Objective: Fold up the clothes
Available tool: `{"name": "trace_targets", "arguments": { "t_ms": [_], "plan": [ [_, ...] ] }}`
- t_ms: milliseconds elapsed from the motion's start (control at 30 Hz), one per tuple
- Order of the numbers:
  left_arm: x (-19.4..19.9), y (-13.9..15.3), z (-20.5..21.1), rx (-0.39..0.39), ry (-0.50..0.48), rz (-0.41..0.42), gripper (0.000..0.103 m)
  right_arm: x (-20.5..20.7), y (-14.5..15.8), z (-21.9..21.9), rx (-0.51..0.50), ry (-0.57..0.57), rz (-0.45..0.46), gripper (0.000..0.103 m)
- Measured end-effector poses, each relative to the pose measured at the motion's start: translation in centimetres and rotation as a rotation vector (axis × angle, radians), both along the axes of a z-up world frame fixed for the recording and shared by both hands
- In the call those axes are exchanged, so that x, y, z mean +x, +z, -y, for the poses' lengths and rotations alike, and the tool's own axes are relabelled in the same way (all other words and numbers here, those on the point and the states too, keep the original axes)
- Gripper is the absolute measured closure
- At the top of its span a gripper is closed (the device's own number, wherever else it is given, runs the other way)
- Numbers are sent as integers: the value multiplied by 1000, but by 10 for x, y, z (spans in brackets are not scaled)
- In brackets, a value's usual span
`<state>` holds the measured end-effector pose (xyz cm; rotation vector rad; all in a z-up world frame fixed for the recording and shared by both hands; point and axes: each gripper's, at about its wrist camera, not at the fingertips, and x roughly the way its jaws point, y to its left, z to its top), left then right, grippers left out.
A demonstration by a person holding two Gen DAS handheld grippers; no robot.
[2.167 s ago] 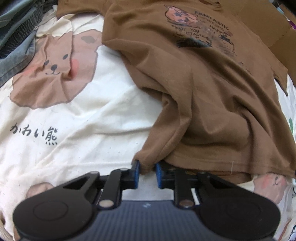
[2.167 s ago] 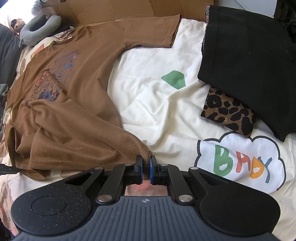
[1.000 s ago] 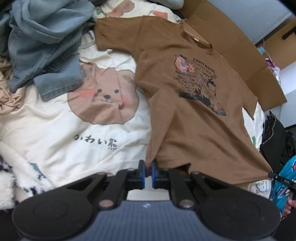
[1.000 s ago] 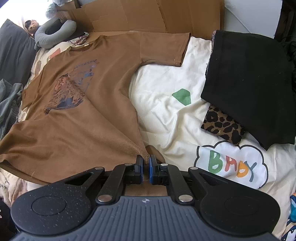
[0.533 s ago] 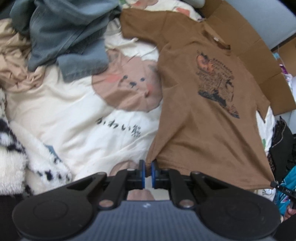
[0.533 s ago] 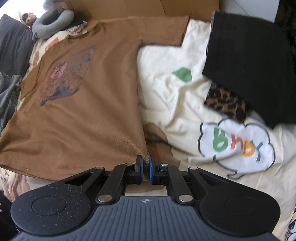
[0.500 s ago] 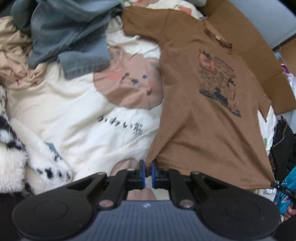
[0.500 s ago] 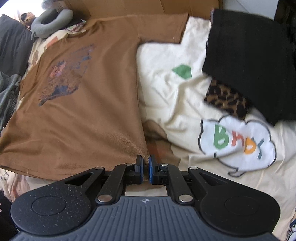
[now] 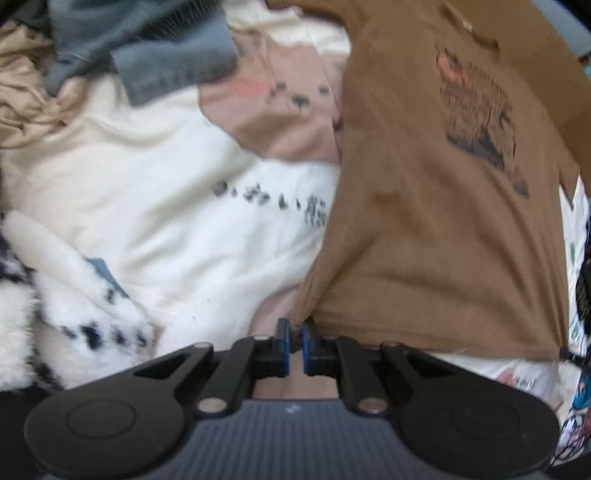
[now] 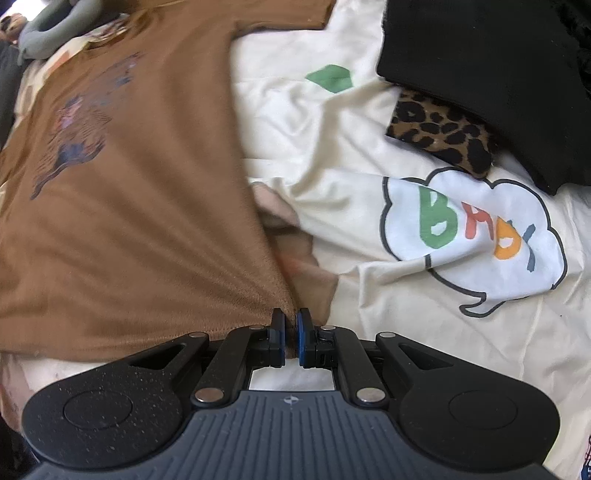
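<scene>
The left gripper is nearly closed, its blue-padded fingers pinching the lower hem corner of the brown T-shirt right at their tips. From that corner the shirt spreads ahead and to the right of the gripper, print side up, over a cream bedsheet with a bear face printed on it. Ahead and to the left lies a heap of grey-blue denim clothing; close by on the left sits a fluffy white fabric with black spots.

The right gripper is likewise drawn narrow, clamping the other hem corner of the brown T-shirt, which fans out ahead and to the left with creases radiating from the grip. To the right of this gripper the sheet shows a cloud print with coloured letters. Further ahead on the right, a black garment lies on a leopard-print piece. A grey neck pillow sits far ahead on the left.
</scene>
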<state>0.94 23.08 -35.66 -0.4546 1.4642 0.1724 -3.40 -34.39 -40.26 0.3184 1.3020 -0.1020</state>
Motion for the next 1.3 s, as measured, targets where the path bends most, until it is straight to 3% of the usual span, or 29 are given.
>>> {"name": "trace_targets", "arguments": {
  "t_ms": [200,367,567,800,1000,1067,1300],
  "plan": [
    [-1,-21,-3,-11,52,-44,93,6,-9,-2,2,31,-22,99],
    [-3,-13,-7,5,48,-14,68,1,-11,5,50,-2,-7,97],
    [-5,-8,-18,-24,141,43,58,-10,-12,14,108,-52,13,94],
    [-7,-34,-12,-47,212,23,61,-8,-8,16,110,-31,28,86],
    [-8,-42,-11,-27,192,8,78,-6,-6,26,120,-42,52,78],
    [-9,-43,-11,-25,185,3,92,-5,-8,25,131,-40,54,78],
    [-9,-36,-15,7,156,-8,96,9,-21,10,153,-6,31,78]
  ]
}}
